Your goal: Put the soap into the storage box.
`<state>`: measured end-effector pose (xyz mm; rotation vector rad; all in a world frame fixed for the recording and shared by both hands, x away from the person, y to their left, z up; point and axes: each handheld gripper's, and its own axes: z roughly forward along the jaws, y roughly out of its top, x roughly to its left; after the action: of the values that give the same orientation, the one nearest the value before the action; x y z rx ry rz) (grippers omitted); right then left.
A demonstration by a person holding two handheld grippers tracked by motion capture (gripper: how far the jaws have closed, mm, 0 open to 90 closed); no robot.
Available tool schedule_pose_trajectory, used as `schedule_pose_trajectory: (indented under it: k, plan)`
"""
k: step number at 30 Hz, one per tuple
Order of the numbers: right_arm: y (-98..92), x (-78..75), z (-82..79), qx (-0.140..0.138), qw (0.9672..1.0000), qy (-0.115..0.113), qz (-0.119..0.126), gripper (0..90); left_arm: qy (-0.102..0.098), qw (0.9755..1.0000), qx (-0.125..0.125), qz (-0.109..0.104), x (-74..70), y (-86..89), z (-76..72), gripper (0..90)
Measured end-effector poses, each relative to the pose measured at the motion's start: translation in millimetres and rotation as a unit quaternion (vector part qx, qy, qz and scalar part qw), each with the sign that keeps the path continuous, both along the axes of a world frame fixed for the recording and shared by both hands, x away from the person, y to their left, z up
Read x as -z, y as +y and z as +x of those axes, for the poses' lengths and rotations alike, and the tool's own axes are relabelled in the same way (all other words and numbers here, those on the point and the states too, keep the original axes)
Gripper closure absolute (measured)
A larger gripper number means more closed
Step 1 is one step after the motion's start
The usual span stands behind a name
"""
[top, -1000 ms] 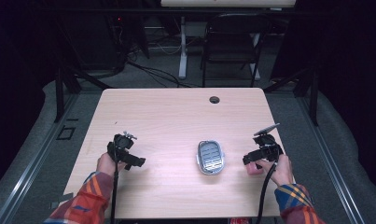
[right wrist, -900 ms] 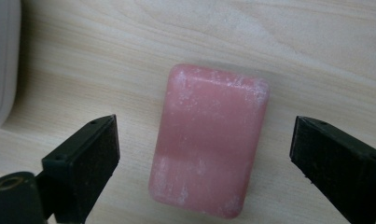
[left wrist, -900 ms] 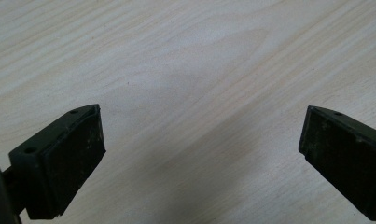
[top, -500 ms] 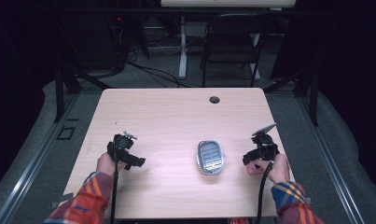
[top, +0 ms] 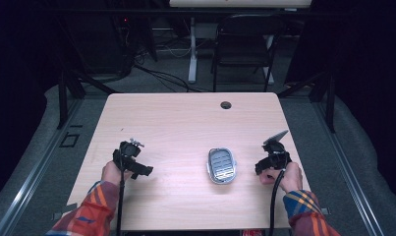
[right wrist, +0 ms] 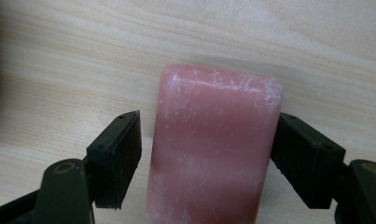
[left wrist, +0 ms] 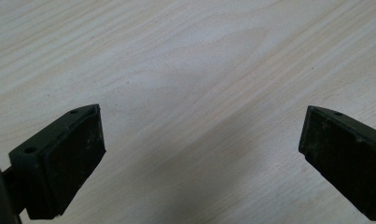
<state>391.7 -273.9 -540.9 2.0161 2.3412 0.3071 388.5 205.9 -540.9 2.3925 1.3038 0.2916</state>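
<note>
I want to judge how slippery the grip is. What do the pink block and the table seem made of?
Pink block: probably bar soap, waxy matte pink with whitish powdery scuffs, rounded corners. Table: pale wood or wood-look laminate, smooth, visible grain lines.

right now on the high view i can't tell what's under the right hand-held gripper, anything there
observer: A pink bar lies on the table, between the jaws of the right hand-held gripper.
operator: gripped yet
observer: Not quite. The jaws have just been closing; one pad looks to touch the bar, the other stands just off it.
operator: left one holding anything
observer: No, the left hand-held gripper is open over bare table.
</note>
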Motion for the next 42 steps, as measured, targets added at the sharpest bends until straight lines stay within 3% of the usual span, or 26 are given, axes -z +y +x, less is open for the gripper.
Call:
schedule_pose_trajectory:
  k: [7, 16, 26, 30, 32, 37, 40, 42]
  plan:
    - [0.3, 1.8, 0.4, 0.004, 0.9999, 0.007, -0.008, 30.7, 0.0, 1.0, 0.0, 0.0, -0.1, 0.0, -0.1, 0.2]
    - [1.3, 2.8, 1.0, -0.013, 0.9995, 0.017, -0.025, 35.0, 0.001, 1.0, 0.001, 0.001, -0.1, -0.1, -0.1, 0.2]
    - [4.0, 3.8, 0.6, -0.013, 0.9995, 0.01, -0.027, 35.9, 0.002, 1.0, 0.001, 0.002, -0.1, -0.4, -0.2, 0.2]
    - [1.2, 2.7, 1.2, -0.021, 0.9993, 0.02, -0.024, 36.3, 0.002, 1.0, 0.002, 0.001, -0.1, -0.4, -0.2, 0.2]
    - [0.0, 3.7, 1.2, -0.016, 0.9997, 0.014, -0.009, 36.5, 0.002, 1.0, 0.002, 0.001, -0.1, -0.3, -0.2, 0.2]
    - [-3.2, -0.9, 1.3, -0.014, 0.9998, 0.012, -0.006, 36.7, 0.003, 1.0, 0.002, 0.002, 0.0, -0.6, -0.1, 0.2]
    - [-6.7, -5.0, 2.2, -0.026, 0.9994, 0.018, -0.009, 36.8, 0.004, 1.0, 0.004, 0.002, 0.3, -0.9, 0.3, 0.2]
    - [-6.1, -7.5, 2.4, -0.013, 0.9998, 0.013, 0.001, 36.8, 0.004, 1.0, 0.004, 0.002, 0.8, -1.1, 0.7, 0.2]
